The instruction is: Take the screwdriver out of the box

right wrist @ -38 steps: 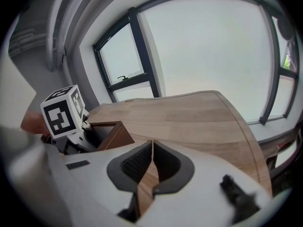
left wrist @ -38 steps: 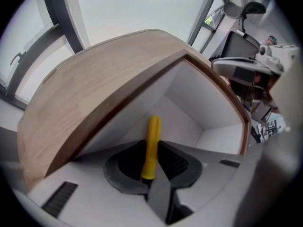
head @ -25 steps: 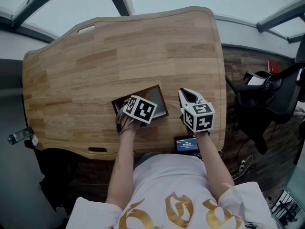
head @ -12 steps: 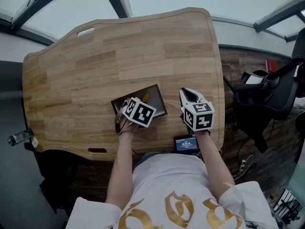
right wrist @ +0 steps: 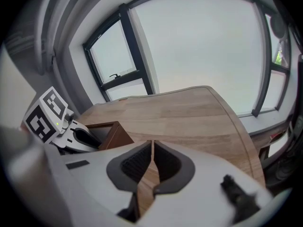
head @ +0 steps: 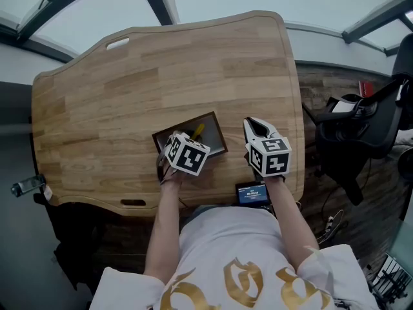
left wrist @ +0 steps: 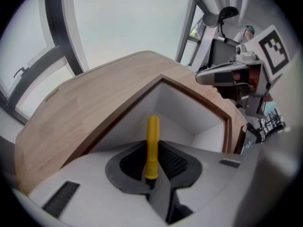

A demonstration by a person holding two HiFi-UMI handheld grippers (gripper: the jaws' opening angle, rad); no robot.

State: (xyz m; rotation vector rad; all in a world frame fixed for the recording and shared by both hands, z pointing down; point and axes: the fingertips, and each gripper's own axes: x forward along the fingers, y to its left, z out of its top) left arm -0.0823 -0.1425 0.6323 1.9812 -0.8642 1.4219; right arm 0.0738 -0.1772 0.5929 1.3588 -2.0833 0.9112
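Note:
A screwdriver with a yellow handle (left wrist: pixel 152 143) stands between the dark pads of my left gripper (left wrist: pixel 152 162), which is shut on it over the box. The box (head: pixel 216 136) is shallow, brown-rimmed and white inside (left wrist: pixel 189 110), near the table's front edge. In the head view a bit of yellow handle (head: pixel 198 131) shows above the left gripper (head: pixel 184 148). My right gripper (head: pixel 257 129) rests to the right of the box, shut with nothing between its pads (right wrist: pixel 152 162). The screwdriver's tip is hidden.
The wooden table (head: pixel 161 76) stretches away behind the box. A small device with a lit screen (head: pixel 252 195) sits at the table's near edge by the right hand. A black chair (head: pixel 361 128) stands off the table's right side.
The left gripper has tilted a little over the box with the screwdriver still in it. The right gripper has stayed put.

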